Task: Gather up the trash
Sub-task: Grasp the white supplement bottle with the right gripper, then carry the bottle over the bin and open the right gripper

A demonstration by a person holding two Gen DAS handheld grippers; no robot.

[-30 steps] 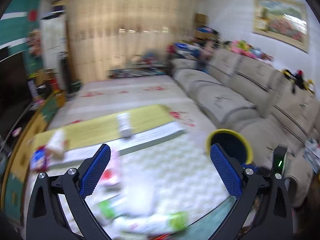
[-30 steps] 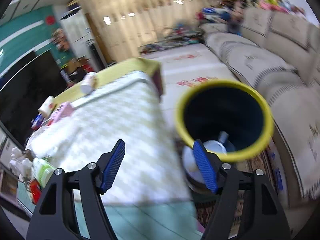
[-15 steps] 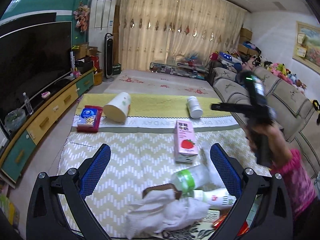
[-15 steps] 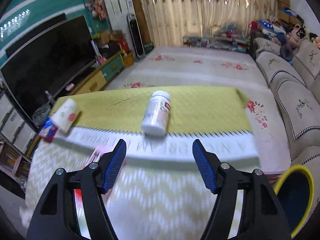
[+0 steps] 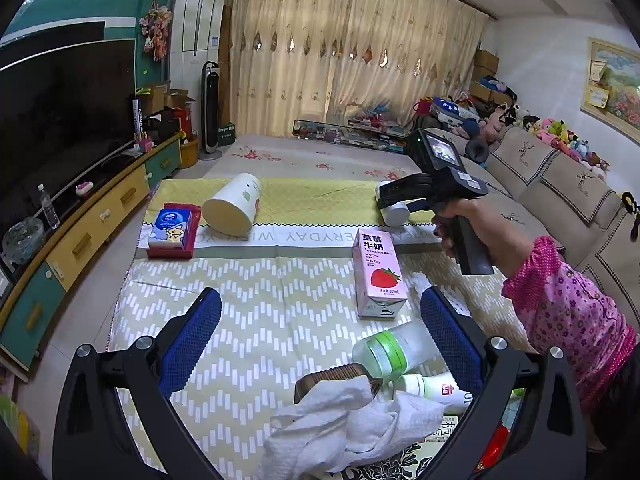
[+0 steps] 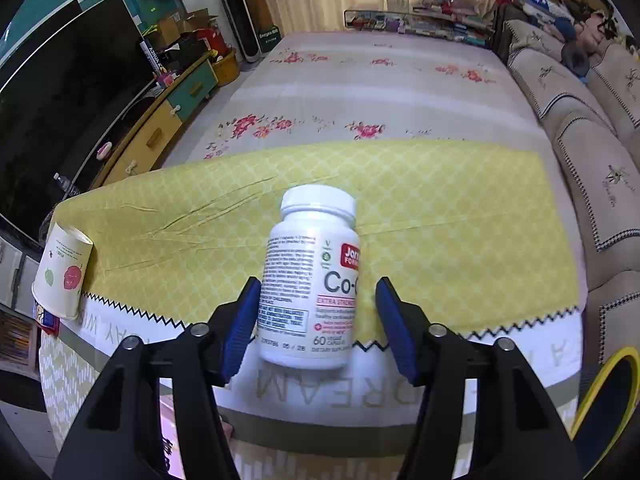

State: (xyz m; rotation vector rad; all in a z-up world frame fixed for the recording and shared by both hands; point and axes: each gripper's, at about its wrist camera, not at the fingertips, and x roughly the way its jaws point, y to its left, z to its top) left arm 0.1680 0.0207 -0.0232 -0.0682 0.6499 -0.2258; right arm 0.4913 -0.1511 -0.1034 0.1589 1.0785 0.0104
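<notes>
A white pill bottle (image 6: 311, 280) lies on its side on the yellow cloth, cap pointing away. My right gripper (image 6: 316, 320) is open with its blue pads on either side of the bottle; the left pad is close to it, the right pad apart. In the left wrist view the right gripper (image 5: 394, 200) reaches over the same bottle (image 5: 394, 212). My left gripper (image 5: 320, 344) is open and empty, above a crumpled white tissue (image 5: 348, 420), a clear bottle with green label (image 5: 390, 350), a white bottle (image 5: 436, 388) and a pink strawberry milk carton (image 5: 378, 272).
A paper cup (image 5: 232, 208) lies on its side beside a blue tissue pack on a red box (image 5: 172, 230). The yellow-rimmed bin (image 6: 608, 404) stands off the table's right edge. A sofa (image 5: 552, 184) runs along the right, a TV cabinet (image 5: 80, 232) along the left.
My right gripper swung from the bin to the table and closed in on the pill bottle, now between its pads. My left gripper turned from the sofa side to face the trash on the table.
</notes>
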